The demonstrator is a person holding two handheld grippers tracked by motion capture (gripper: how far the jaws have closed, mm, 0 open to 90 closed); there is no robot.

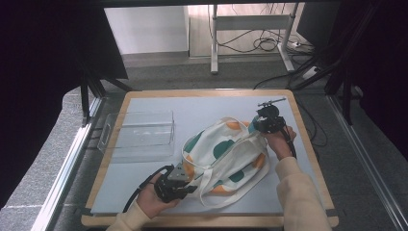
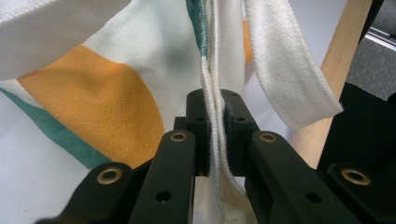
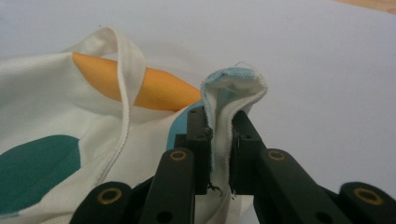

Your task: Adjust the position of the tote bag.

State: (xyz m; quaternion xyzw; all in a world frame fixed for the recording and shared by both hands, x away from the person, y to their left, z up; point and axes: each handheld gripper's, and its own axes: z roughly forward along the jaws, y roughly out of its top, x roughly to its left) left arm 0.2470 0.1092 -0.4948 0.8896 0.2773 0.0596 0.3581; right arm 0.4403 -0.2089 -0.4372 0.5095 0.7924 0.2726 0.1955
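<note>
Now a cream tote bag (image 1: 226, 154) with orange and teal spots lies on the worktop (image 1: 144, 173), toward its right edge. The left gripper (image 1: 190, 185), at the bag's near corner, has its fingers (image 2: 198, 116) pinched on a folded cream seam, a strap (image 2: 285, 70) hanging just beside them. The right gripper (image 1: 257, 126), at the bag's far corner, has its fingers (image 3: 198, 126) clamped on a bunched fold of fabric. A clear plastic tray (image 1: 139, 134) stands near the left edge.

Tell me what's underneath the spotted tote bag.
The tote bag lies on a grey mat that covers the wooden table. Whatever may lie directly beneath the fabric is hidden.
</note>
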